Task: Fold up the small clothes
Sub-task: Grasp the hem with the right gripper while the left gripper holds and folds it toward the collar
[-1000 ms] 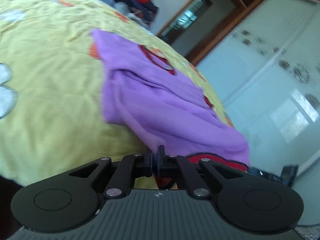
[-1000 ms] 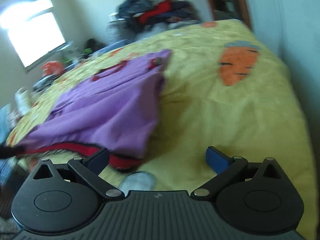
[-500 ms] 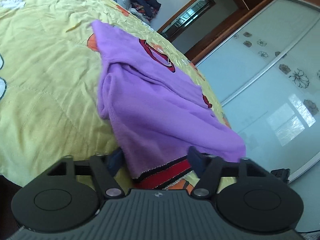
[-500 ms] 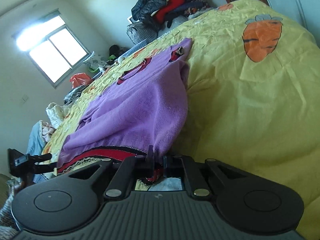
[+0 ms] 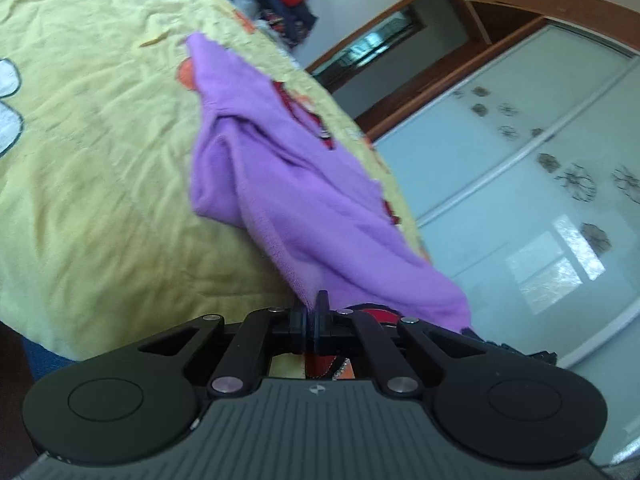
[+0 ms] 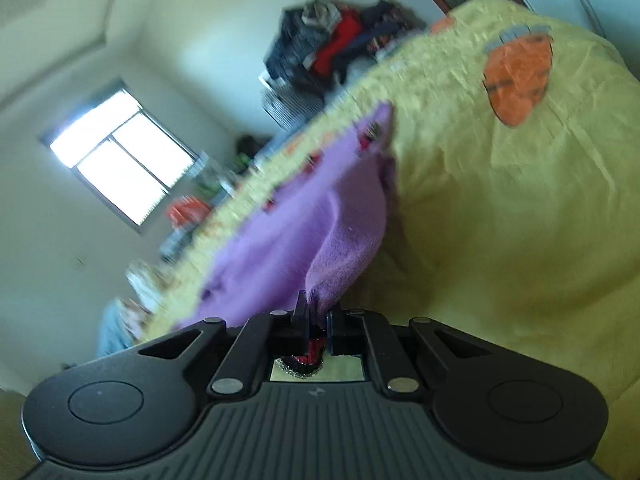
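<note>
Left tool (image 5: 311, 312), right tool (image 6: 316, 316) pinch purple garment (image 5: 288, 184) hem, tilted downward.

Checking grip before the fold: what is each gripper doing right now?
Left gripper: shut on the purple garment, near its hem.
Right gripper: shut on the purple garment's hem.

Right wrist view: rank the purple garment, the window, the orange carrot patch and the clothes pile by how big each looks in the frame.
1. Purple garment, clearly largest, though it lies nearest the camera.
2. Window and clothes pile look about alike; too close to rank.
3. Carrot patch, smallest.
</note>
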